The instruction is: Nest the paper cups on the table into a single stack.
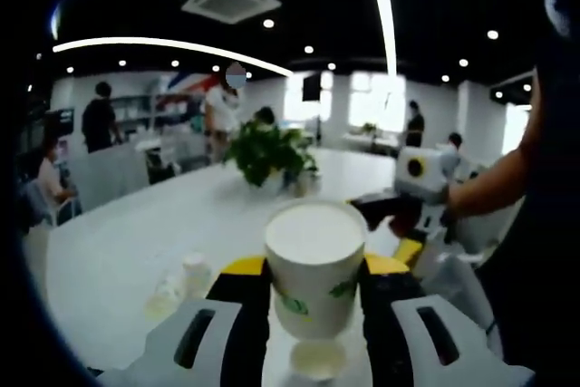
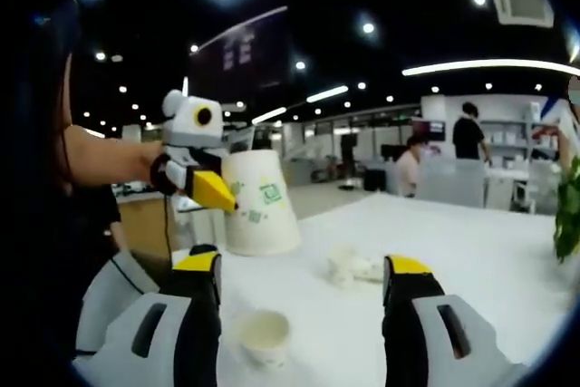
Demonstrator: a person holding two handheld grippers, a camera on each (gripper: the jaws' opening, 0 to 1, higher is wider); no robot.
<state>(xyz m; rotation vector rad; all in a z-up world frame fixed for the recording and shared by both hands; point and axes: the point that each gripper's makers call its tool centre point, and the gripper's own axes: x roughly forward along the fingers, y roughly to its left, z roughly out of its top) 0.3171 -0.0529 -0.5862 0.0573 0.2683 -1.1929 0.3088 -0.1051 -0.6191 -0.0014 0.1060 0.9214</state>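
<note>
White tabletop (image 1: 136, 251) runs back toward a potted plant (image 1: 267, 153) in an open office with people standing at the far side. In the left gripper view, the left gripper (image 1: 315, 301) has its yellow-tipped fingers clamped on the sides of a paper cup (image 1: 314, 265), held upright with its mouth up and its long axis vertical, raised above the table. Directly under it, at 6 o'clock, a second cup (image 1: 317, 360) stands open-mouthed on the table, so the lifted one looks lined up to drop into it. In the right gripper view, the right gripper (image 2: 301, 287) hangs with its fingers wide apart above that standing cup, perhaps ready to steady it. A crumpled clear wrapper (image 1: 179, 283), blurry, lies at 9 o'clock.
</note>
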